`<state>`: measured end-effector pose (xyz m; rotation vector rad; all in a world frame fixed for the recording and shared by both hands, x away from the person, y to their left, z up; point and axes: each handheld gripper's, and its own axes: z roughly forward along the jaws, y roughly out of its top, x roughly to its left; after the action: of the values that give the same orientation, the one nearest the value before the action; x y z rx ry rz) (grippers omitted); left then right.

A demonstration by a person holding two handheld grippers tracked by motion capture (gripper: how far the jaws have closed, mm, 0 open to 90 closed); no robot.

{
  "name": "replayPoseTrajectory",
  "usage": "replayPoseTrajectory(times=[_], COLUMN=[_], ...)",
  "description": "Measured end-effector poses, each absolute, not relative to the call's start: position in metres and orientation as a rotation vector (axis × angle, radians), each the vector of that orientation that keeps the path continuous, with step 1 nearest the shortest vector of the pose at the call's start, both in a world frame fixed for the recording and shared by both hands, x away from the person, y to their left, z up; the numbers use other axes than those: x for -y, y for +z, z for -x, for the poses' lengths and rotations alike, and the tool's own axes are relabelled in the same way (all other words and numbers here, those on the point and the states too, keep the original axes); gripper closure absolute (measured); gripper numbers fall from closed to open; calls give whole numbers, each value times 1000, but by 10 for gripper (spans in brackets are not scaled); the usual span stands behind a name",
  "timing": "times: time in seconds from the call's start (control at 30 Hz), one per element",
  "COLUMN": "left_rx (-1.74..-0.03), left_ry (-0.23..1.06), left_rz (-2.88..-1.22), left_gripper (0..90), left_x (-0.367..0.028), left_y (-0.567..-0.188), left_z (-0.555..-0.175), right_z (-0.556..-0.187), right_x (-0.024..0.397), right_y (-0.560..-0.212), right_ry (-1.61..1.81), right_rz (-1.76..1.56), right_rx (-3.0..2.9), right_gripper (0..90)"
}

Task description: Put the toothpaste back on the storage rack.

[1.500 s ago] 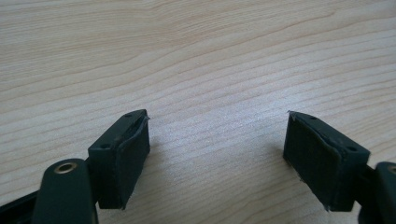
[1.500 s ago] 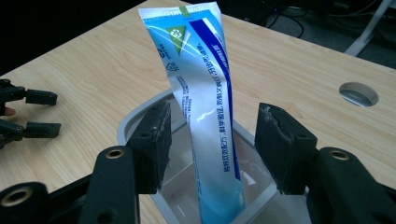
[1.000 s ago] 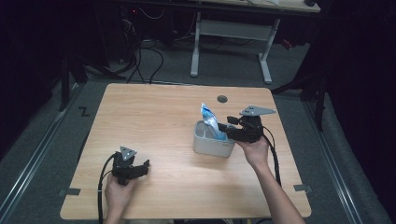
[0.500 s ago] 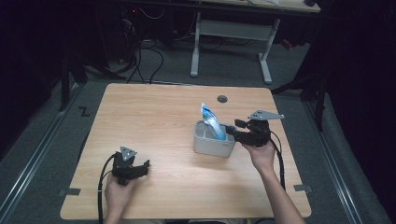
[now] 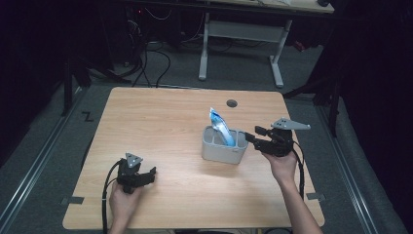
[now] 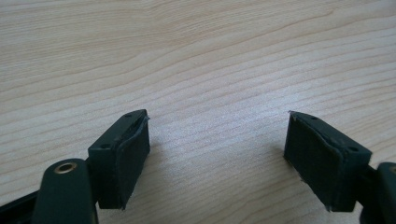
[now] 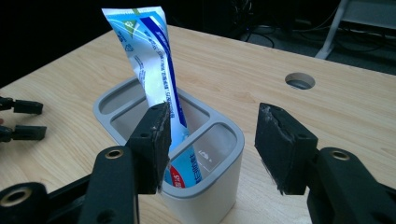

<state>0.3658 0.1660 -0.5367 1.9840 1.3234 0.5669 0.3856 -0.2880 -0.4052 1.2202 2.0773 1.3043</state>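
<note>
A blue-and-white toothpaste tube (image 5: 220, 127) (image 7: 149, 60) stands tilted in the middle compartment of a grey divided holder (image 5: 221, 152) (image 7: 232, 134) at the table's centre-right. My right gripper (image 5: 251, 135) (image 7: 212, 140) is open just to the right of the holder, level with its rim, with nothing between its pads. My left gripper (image 5: 150, 174) (image 6: 217, 140) is open low over bare wood at the front left, also seen far off as the left gripper (image 7: 21, 119) in the right gripper view.
The wooden table (image 5: 160, 126) has a round cable hole (image 5: 232, 103) (image 7: 299, 80) behind the holder. A white desk frame (image 5: 243, 34) and cables stand on the floor beyond the far edge. The holder's other compartments look empty.
My right gripper has drawn back to the right, away from the tube and holder. The tube stays standing in the holder. The left gripper has not moved.
</note>
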Motion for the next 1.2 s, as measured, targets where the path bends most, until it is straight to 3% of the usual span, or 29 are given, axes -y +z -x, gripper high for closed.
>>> replayPoseTrajectory(times=[1.2], left_rx=[-1327], left_ry=[567], left_rz=[-1981], left_gripper=[231], left_x=[-166], left_y=[-537], left_z=[-366], right_z=[-362], right_x=[338], right_y=[-432], right_ry=[1261], right_rz=[-1316], right_rx=[-1995], right_gripper=[435])
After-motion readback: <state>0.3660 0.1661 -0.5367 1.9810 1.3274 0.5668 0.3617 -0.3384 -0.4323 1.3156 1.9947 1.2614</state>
